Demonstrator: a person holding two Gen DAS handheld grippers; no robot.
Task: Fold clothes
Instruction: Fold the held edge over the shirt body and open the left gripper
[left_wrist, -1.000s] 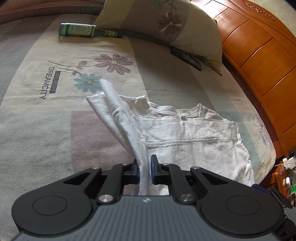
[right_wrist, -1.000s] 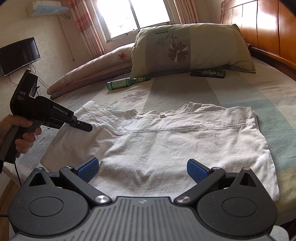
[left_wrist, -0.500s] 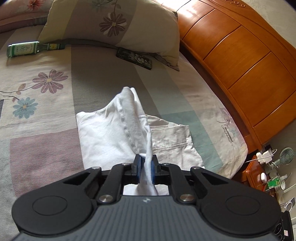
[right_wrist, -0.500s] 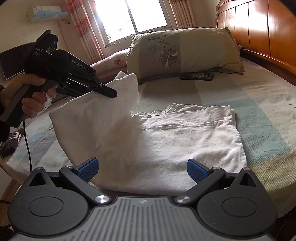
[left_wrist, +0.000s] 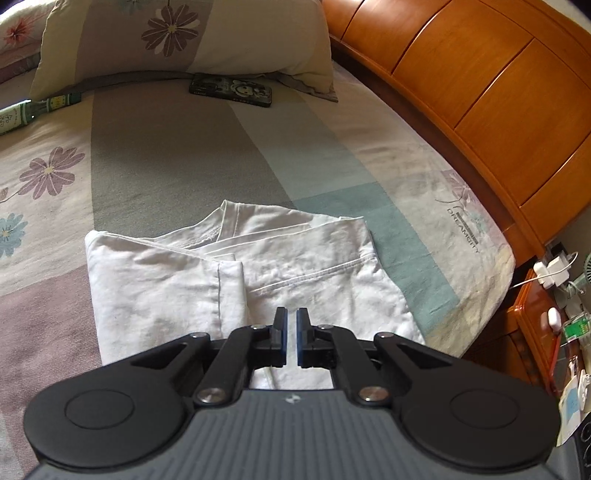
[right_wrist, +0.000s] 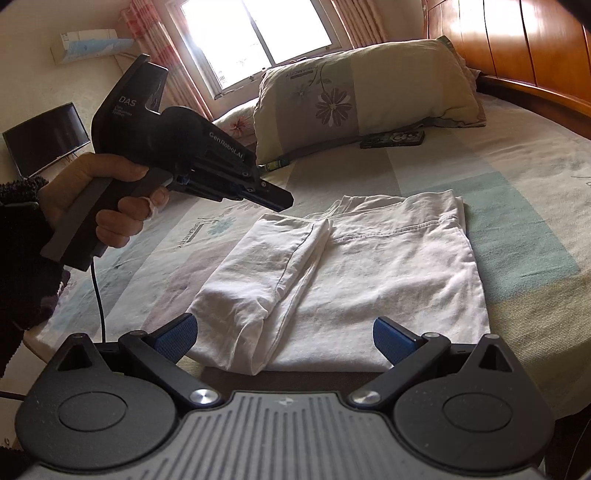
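— What changed just now?

— 1 second ago my left claw (left_wrist: 291, 332) was pinched on the white shirt's (right_wrist: 388, 266) left side, lifting it off the bed (left_wrist: 166, 155). Now that flap lies folded over the middle – its hemmed edge runs down the centre of the left wrist frame – and my left claw hangs above it with nothing between the pads, the jaws parted only by a narrow slit.

— And the other one?

— My right claw (right_wrist: 286, 338) is spread wide at the bottom of its frame, just short of the shirt's near edge, gripping nothing.

— Where does that leave the folding?

— The shirt sits mid-frame in both views, 1 side turned in. I'd judge the right side, lying flat toward the headboard (left_wrist: 498, 92), comes next.
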